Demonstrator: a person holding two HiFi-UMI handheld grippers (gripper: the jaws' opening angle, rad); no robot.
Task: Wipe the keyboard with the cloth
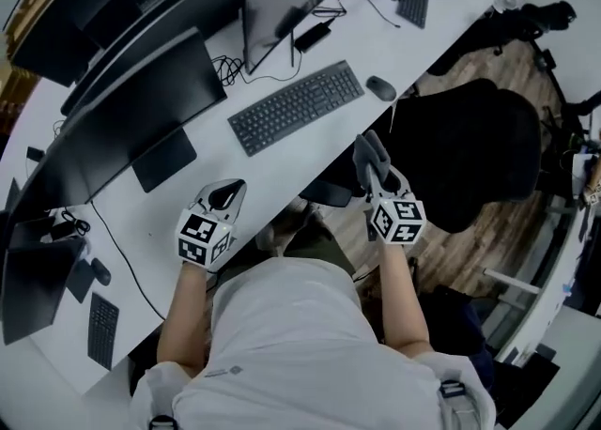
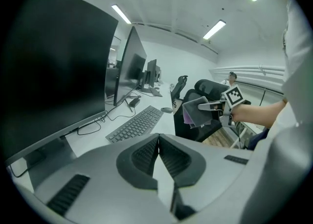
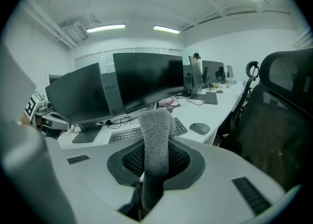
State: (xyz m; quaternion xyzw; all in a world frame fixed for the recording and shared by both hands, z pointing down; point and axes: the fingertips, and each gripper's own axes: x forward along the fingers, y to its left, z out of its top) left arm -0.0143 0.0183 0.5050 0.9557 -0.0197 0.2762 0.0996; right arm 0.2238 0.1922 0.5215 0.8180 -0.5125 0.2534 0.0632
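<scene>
Item 1, my left tool (image 1: 228,195): jaws pressed together along their ribbed dark pads, nothing between them. It sits over the near edge of the counter (image 1: 282,167), below and left of the keyboard (image 1: 297,106). I cannot tell whether it touches the white top.

Item 2, my right tool (image 1: 372,167): jaws clamped on the cloth (image 1: 369,151). It is held off the counter's edge, above the gap in front of the chair (image 1: 474,151). It is near the keyboard's right end but apart from it.

Item 3, cloth: grey, with a fuzzy, nubbly pile. The right gripper view shows only a thick rounded column standing up between the pads, covering the keyboard's middle. The left gripper view shows it side-on as a folded slab hanging past the jaws. Only that view shows a purple layer at its lower edge.

Item 4, monitors (image 1: 141,114): dark, blank and glossy, in a curved row along the back of the counter.

Item 5, keyboard: black, flat and long. It lies at a slant on the counter before the monitors, with neither tool on it and cables coiled behind it.

Item 6, mouse (image 1: 380,88): dark grey, oval, just off the keyboard's right end.

Item 7, chair: black, broad-backed, right of the counter. The head view shows it whole; the right gripper view shows only part of its back.
</scene>
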